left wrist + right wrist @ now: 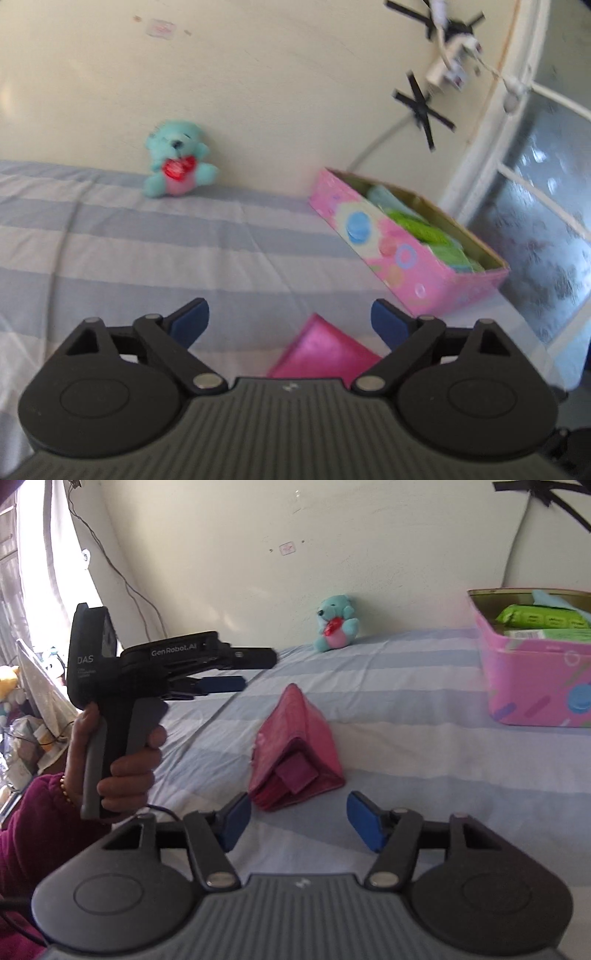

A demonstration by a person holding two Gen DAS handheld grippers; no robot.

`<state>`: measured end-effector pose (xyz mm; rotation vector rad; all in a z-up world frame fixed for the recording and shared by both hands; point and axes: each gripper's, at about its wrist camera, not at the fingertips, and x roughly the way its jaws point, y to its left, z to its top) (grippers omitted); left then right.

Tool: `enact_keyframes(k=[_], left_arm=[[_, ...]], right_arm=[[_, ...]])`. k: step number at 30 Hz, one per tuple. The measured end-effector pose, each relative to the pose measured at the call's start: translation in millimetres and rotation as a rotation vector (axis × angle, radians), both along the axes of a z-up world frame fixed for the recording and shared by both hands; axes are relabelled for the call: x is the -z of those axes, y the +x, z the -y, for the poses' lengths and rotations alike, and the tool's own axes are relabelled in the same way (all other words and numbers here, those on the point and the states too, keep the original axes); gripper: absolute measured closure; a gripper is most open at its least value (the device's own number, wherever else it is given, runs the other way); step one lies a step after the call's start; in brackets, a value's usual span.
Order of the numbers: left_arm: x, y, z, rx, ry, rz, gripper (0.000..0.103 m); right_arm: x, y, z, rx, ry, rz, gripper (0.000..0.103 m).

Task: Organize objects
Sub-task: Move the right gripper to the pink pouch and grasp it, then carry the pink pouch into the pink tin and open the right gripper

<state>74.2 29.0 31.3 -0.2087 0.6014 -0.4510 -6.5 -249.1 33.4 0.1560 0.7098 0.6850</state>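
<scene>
the pink wallet is lying on the striped sheet, just ahead of the right gripper, whose blue pads are standing apart with nothing between them. the left gripper is hanging wide open above the wallet's near corner, gripping nothing. the pink box is sitting to the right by the wall, packets inside. a teal bear is leaning against the wall.

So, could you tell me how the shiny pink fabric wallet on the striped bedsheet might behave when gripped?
The shiny pink fabric wallet stands tent-like, so it will probably collapse or tip when squeezed. Its glossy surface may slip. It looks soft and likely light.
</scene>
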Motion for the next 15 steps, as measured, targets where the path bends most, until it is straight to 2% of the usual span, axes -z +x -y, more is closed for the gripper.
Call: enact_keyframes(k=[2, 3, 4, 5, 8, 10, 15], left_arm=[[5, -1, 8, 0.016, 0.037, -0.018, 0.008], [7, -2, 10, 0.033, 0.031, -0.024, 0.008], [8, -3, 10, 0.06, 0.001, -0.042, 0.019], [8, -4, 12, 0.069, -0.02, -0.062, 0.025], [-4, -10, 24, 0.027, 0.024, -0.032, 0.029], [-17, -10, 31, 0.038, 0.021, -0.015, 0.032], [-57, 2, 70, 0.078, -0.016, 0.09, 0.032]], right_arm=[[4, 3, -12, -0.033, 0.007, -0.004, 0.049], [4, 4, -16, -0.044, 0.003, 0.0, 0.049], [4, 7, -21, -0.053, -0.001, 0.005, 0.052], [4, 10, -25, -0.06, -0.003, 0.011, 0.054], [3, 19, -30, -0.03, -0.027, 0.046, 0.069], [2, 22, -22, -0.005, -0.02, 0.062, 0.074], [-28, 15, 10, 0.1, -0.034, 0.237, 0.079]])
